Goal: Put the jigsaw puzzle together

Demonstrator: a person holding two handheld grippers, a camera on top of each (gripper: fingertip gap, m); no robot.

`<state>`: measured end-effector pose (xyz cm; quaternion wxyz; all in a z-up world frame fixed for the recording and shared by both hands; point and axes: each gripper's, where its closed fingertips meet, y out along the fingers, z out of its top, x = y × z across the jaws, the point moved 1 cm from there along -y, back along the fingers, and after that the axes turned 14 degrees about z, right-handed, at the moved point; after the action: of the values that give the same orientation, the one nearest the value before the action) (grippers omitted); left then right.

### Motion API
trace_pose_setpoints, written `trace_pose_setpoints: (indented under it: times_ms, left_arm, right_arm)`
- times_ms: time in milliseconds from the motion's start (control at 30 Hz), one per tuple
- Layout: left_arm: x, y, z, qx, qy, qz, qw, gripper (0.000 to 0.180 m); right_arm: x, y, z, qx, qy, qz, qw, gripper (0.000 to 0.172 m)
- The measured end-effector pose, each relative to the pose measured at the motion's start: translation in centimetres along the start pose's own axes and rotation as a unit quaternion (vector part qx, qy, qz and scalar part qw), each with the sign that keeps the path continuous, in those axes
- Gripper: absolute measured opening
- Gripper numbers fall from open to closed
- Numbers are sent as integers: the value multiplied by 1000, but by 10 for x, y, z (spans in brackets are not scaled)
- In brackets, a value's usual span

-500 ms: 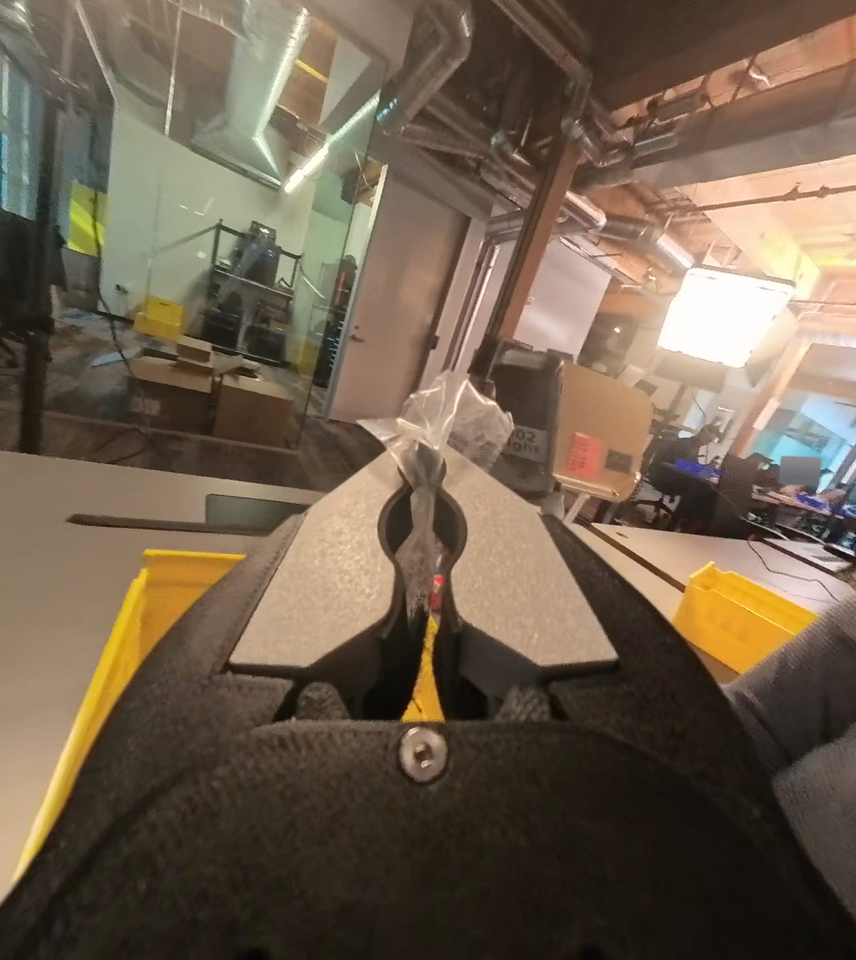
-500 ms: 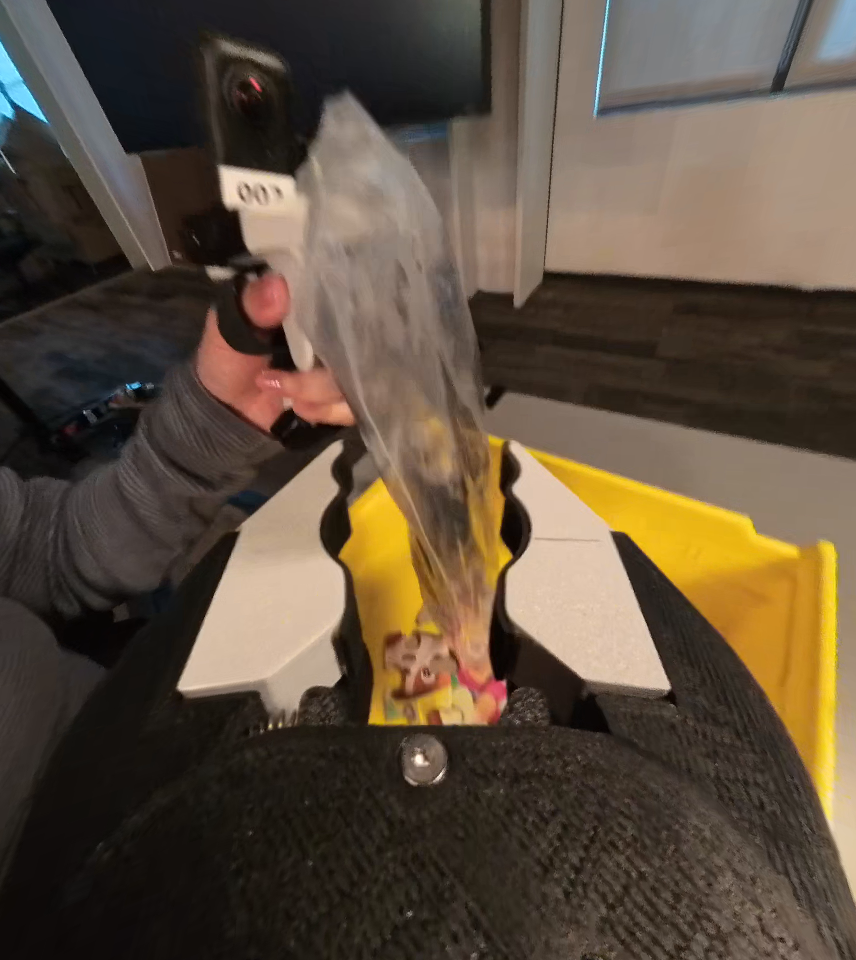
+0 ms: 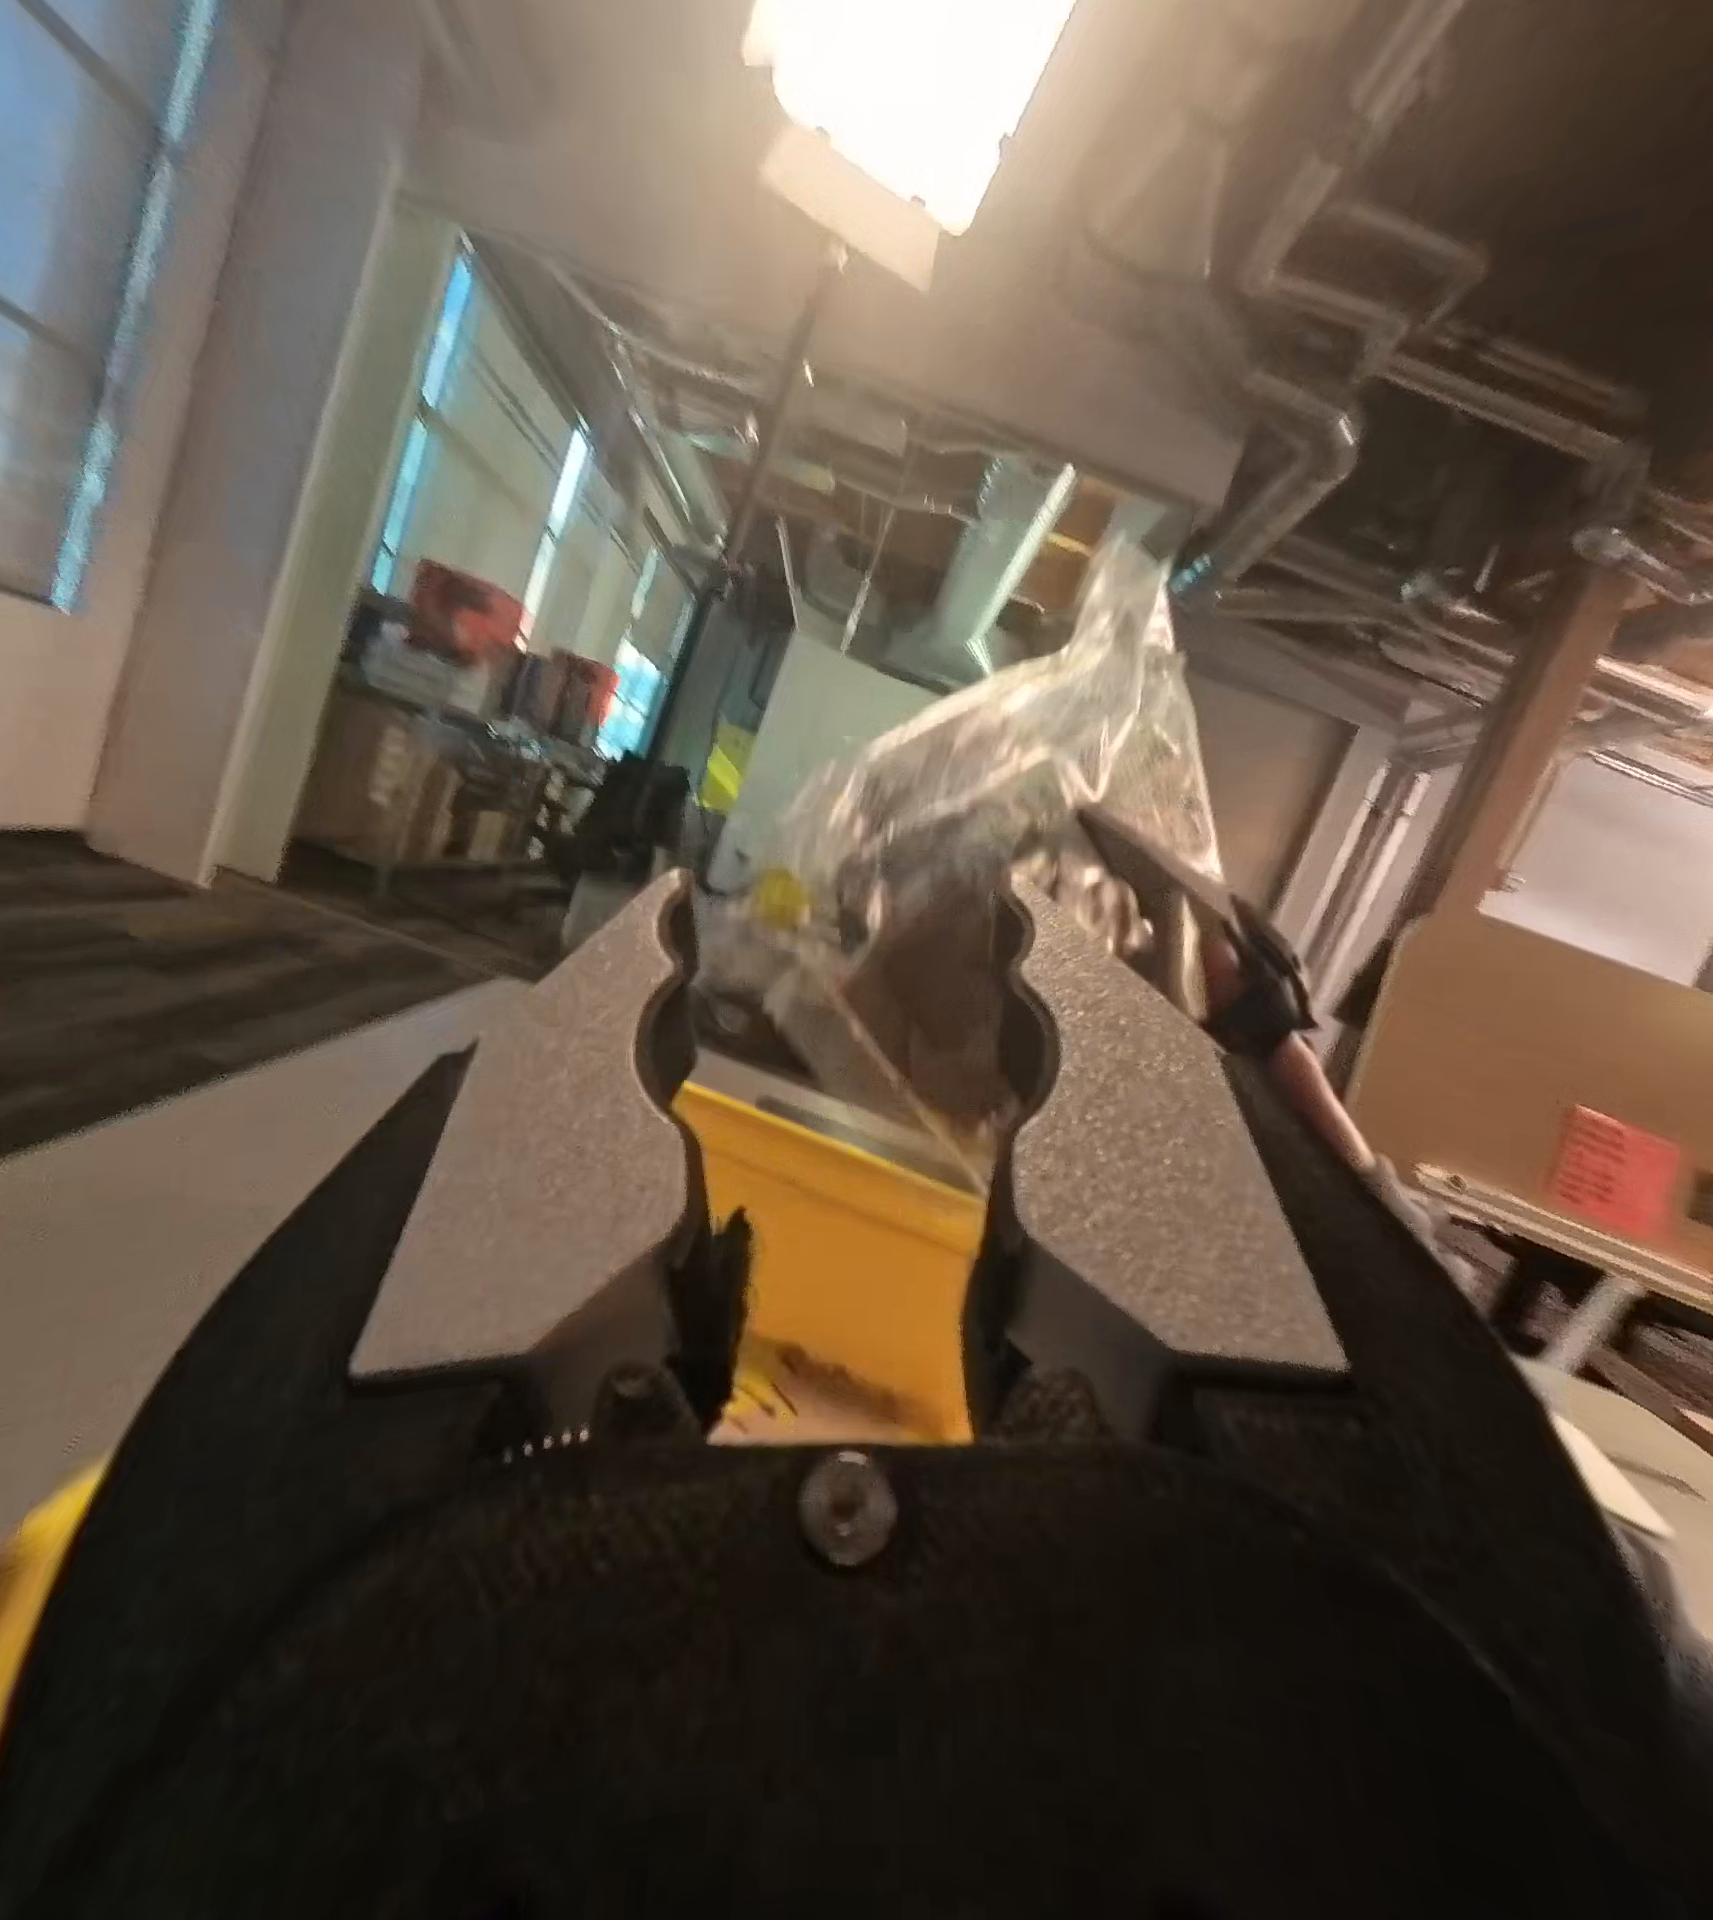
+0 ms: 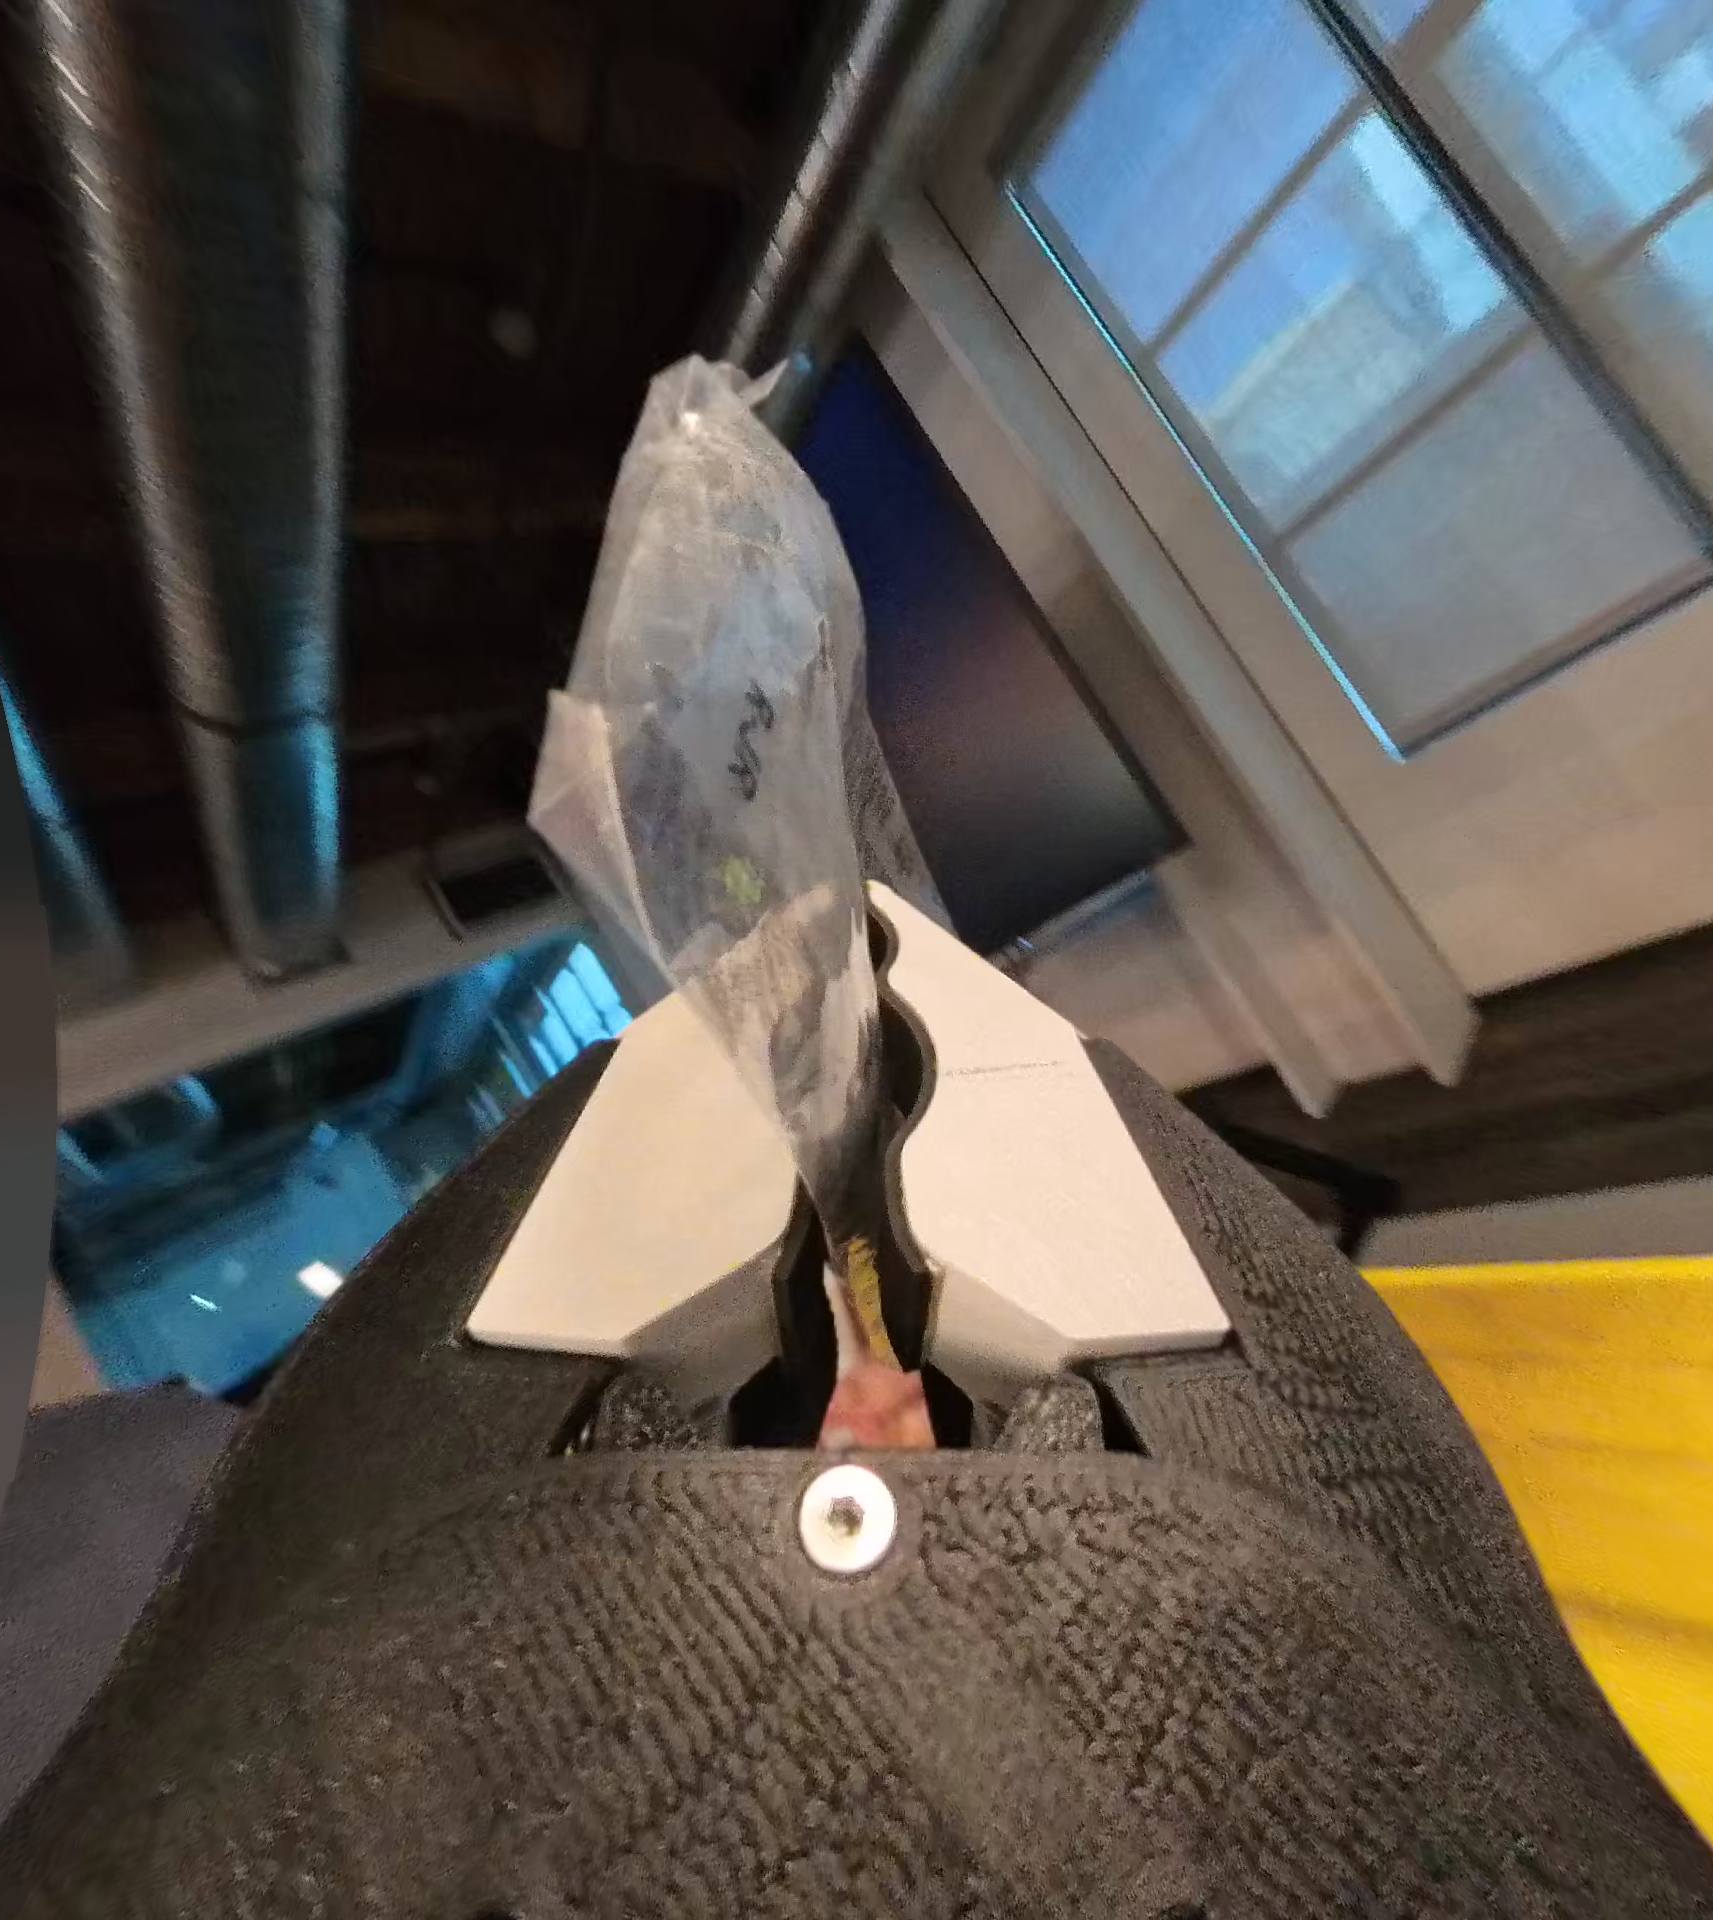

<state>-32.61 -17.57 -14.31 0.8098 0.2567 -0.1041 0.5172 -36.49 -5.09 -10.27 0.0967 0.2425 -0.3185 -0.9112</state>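
Observation:
My right gripper (image 4: 867, 1049) is shut on a clear plastic bag (image 4: 727, 675). The bag stands up past its white fingers (image 4: 1018, 1143), and colourful contents show low in the jaw. My left gripper (image 3: 844, 899) is open, its grey fingers (image 3: 561, 1122) wide apart and pressing on nothing. In the left wrist view the same bag (image 3: 1028, 748) hangs just beyond and partly between my left fingertips, pinched at its right side by the right gripper (image 3: 1158, 883), with a hand behind it. A yellow bin (image 3: 831, 1205) lies below; it also shows in the right wrist view (image 4: 1610, 1475).
A grey table top (image 3: 156, 1247) runs left of the bin. A desk with a cardboard box (image 3: 1558, 1049) stands to the right. Ceiling pipes (image 4: 249, 520) and a window (image 4: 1454, 364) fill the upward-tilted right view. A grey sleeve (image 4: 73, 1558) is at lower left. About 12 centimetres separates my left fingertips from my right.
My left gripper opened and let go of the bag. My right gripper closed on the bag and holds it. Both views swung and tilted upward.

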Motion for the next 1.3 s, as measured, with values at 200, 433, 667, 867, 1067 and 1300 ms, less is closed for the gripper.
trace_pose_setpoints:
  times_ms: [200, 433, 667, 867, 1067, 1300]
  left_arm:
    - [20, -1, -28, -81, -59, -89, 991, 36]
    - [28, 0, -26, -64, -71, -114, 989, 16]
    - [18, -1, -3, -11, -73, -97, 993, 20]
    - [42, -16, 33, 97, 76, -94, 988, 13]
    - [43, 3, 14, -3, 103, -97, 990, 7]
    - [53, -4, 8, -29, 24, -203, 978, 4]
  right_arm:
    - [-12, -1, 15, 91, 76, 95, 988, 0]
    - [-15, 4, 14, 116, 109, 136, 978, 0]
    - [-21, 1, 19, 136, 132, 172, 967, 0]
    - [-18, 0, 17, 119, 119, 150, 974, 0]
    - [-20, 7, 2, 35, 82, 107, 990, 0]
    - [-22, 11, -6, -7, 60, 88, 994, 0]
